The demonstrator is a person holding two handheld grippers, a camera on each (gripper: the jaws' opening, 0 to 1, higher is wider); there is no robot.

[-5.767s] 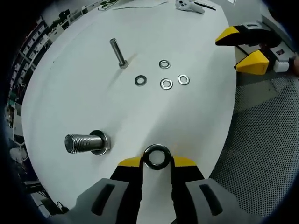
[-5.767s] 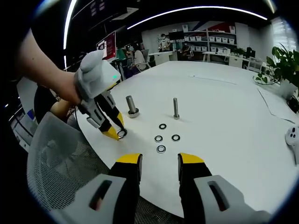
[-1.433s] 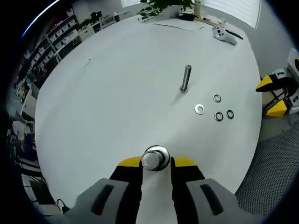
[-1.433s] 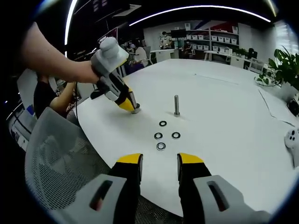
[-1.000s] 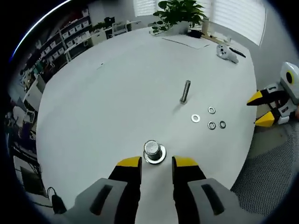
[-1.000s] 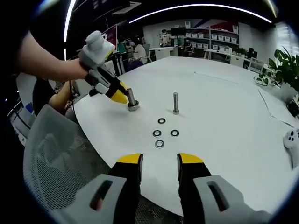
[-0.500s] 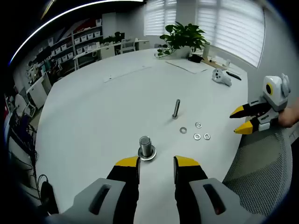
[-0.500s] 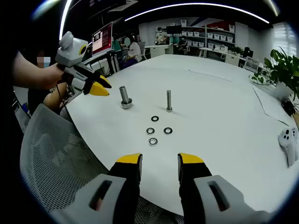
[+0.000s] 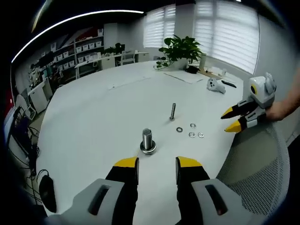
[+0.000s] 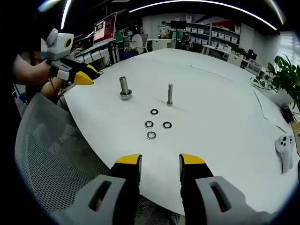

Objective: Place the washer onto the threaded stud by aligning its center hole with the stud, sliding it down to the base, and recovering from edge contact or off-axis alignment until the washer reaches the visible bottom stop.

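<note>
Left hand-held gripper [image 9: 157,163], grey body with yellow-tipped jaws: jaws apart, nothing between them, held off the near edge of the round white table [image 9: 93,117]; in the right gripper view it [image 10: 83,75] sits at the far left, gripped by a person's hand [image 10: 35,72].

Right hand-held gripper [image 10: 160,161], same build: jaws apart and empty, held over the table's near edge; in the left gripper view it [image 9: 232,119] appears at the right, beside a grey mesh chair back [image 9: 253,164].

Thick threaded steel stud [image 9: 147,139], upright on the table just beyond the left gripper's jaws. Flat steel washer [image 9: 148,150]: seated around the stud at its base, lying on the table surface; in the right gripper view the stud [image 10: 124,86] stands at the left with the washer [image 10: 125,95] at its foot.

Thin steel bolt [image 9: 173,111], upright, farther out and to the right of the stud, well apart from it.

Four small loose steel washers [image 9: 191,132], lying flat in a cluster near the thin bolt, between it and the right gripper.

White game controller [image 10: 283,152], far right of the table in the right gripper view.

Potted green plant [image 9: 180,47], at the table's far side.
</note>
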